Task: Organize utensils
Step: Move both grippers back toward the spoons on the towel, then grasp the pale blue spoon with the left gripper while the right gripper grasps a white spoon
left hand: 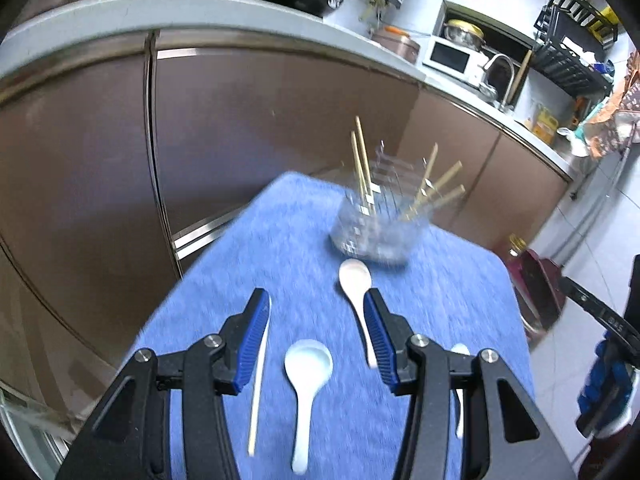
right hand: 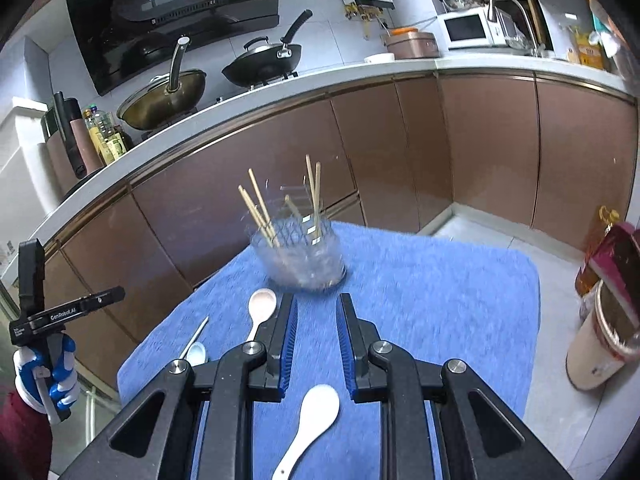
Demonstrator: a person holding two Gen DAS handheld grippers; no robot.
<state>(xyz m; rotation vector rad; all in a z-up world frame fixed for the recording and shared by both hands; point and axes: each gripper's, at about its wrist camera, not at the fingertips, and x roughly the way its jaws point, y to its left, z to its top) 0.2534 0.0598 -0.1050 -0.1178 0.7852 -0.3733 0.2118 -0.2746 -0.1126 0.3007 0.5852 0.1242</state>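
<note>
A white spoon (left hand: 306, 376) is seen lying on the blue cloth (left hand: 448, 304) of the tabletop, near its front edge, directly between the spread fingers of the left claw (left hand: 316, 336), which is released and holds nothing. A beige spoon (left hand: 356, 284) lies just beyond, its handle passing under the claw's right finger, and a chopstick (left hand: 258, 384) lies along the left finger. Toward the far edge, a clear holder (left hand: 374, 228) with upright chopsticks (left hand: 362, 168) is blurred.

In the right wrist view another white spoon (right hand: 310, 424) is shown below and between the fingers of the right claw (right hand: 316, 320), likewise released and empty. The holder (right hand: 304, 256) stands just ahead of its tips. Only this view shows the gloved left hand (right hand: 48, 376) gripping the other tool's handle at the left edge; only the left view shows the middle spoon whole.
</note>
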